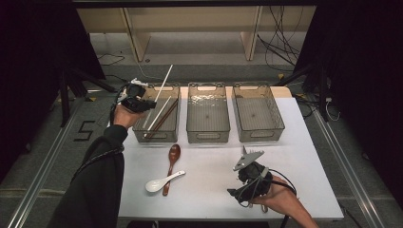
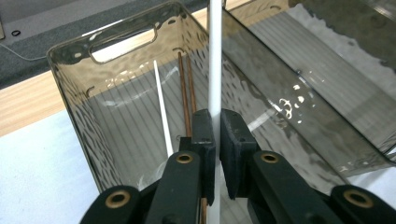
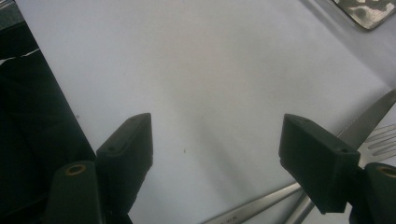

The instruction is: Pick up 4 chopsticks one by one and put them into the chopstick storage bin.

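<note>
My left gripper [image 1: 148,102] hovers over the left bin [image 1: 139,131], shut on a white chopstick [image 1: 164,83] that slants up and away from it. In the left gripper view the black pads [image 2: 205,135] pinch that white chopstick [image 2: 215,56] above the left bin [image 2: 70,84]. A second white chopstick [image 2: 162,107] and a pair of brown chopsticks [image 2: 184,93] lie in the bin. My right gripper [image 1: 241,186] rests low near the table's front right. Its jaws [image 3: 217,140] are open over bare white table [image 3: 196,70] with nothing between them.
Two more grey bins, middle [image 1: 207,135] and right [image 1: 259,133], stand beside the left one. A brown wooden spoon [image 1: 172,159] and a white spoon [image 1: 160,182] lie at the table's front centre. A metal knife [image 3: 366,128] and slotted turner [image 3: 383,142] lie by the right gripper.
</note>
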A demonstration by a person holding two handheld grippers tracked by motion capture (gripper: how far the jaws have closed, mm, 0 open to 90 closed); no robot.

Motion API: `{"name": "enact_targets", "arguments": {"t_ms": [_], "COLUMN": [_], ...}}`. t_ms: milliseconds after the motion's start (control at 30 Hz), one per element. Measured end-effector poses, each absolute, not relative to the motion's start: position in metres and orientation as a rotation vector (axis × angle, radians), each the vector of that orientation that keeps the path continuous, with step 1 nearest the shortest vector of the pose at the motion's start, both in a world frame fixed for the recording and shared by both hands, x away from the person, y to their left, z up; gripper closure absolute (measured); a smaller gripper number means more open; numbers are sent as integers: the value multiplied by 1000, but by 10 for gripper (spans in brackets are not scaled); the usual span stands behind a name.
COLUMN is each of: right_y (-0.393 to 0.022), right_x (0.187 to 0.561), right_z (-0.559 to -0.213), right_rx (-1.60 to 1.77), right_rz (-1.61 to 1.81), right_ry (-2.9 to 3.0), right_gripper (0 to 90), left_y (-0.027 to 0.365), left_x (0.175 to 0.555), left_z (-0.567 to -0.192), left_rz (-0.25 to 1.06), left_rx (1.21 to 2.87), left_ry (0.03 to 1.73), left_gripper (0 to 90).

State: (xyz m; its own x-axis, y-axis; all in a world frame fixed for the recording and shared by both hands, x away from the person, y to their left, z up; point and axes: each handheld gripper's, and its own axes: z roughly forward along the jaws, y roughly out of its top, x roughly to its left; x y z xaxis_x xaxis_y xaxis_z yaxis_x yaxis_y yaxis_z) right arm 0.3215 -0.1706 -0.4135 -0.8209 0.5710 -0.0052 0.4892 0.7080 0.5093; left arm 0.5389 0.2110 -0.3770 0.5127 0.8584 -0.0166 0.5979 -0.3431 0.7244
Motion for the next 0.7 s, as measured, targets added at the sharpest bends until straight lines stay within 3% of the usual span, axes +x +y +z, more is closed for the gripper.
{"name": "enact_targets", "arguments": {"t_ms": [700], "right_y": [-170], "right_x": [321], "right_z": [-414], "right_rx": [861], "right_rz": [753], "right_ry": [2749], "right_gripper": [269], "left_y": [225], "left_x": [539], "left_z": [-413], "left_rz": [433], "left_rx": [2088], "left_ry": [1299], "left_gripper": [804]}}
